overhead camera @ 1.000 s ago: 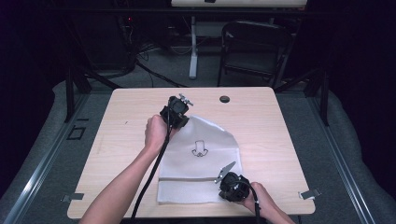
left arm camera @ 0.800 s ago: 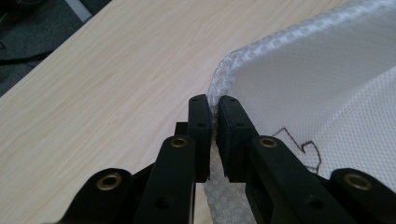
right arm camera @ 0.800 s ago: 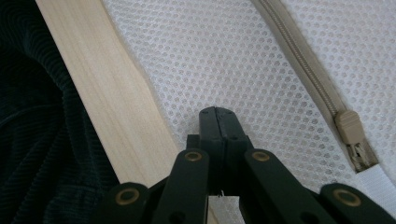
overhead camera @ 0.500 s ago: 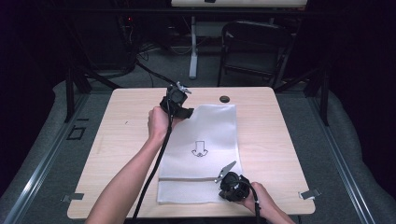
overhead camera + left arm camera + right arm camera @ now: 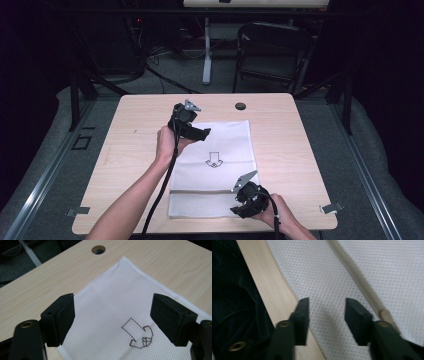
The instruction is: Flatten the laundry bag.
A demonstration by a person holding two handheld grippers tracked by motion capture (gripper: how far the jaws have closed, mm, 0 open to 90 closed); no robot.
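Note:
A white mesh pouch (image 5: 220, 150) lies flat on the wooden table (image 5: 135, 130), with a black arrow drawing (image 5: 215, 161) at its middle and a zipper (image 5: 200, 190) across its near part. My left gripper (image 5: 202, 132) hovers open over the pouch's far left corner. In the left gripper view its jaws stand wide apart (image 5: 112, 317) above the pouch (image 5: 112, 290) and the arrow (image 5: 138, 336). My right gripper (image 5: 240, 205) is open at the pouch's near right corner. In the right gripper view its jaws (image 5: 327, 315) straddle bare fabric (image 5: 312, 272) beside the zipper (image 5: 359, 282) and its pull (image 5: 385, 315).
A round cable hole (image 5: 240, 105) sits near the table's far edge, beyond the pouch. A folding chair (image 5: 272, 50) and a stand stand on the floor behind the table. Bare tabletop lies left and right of the pouch. The table's near edge (image 5: 269, 290) runs next to the right gripper.
The pouch's far left corner, slanted inward a second ago, now lies squared and flat. The left gripper moved away, then back nearer, and is open. The right gripper stayed put.

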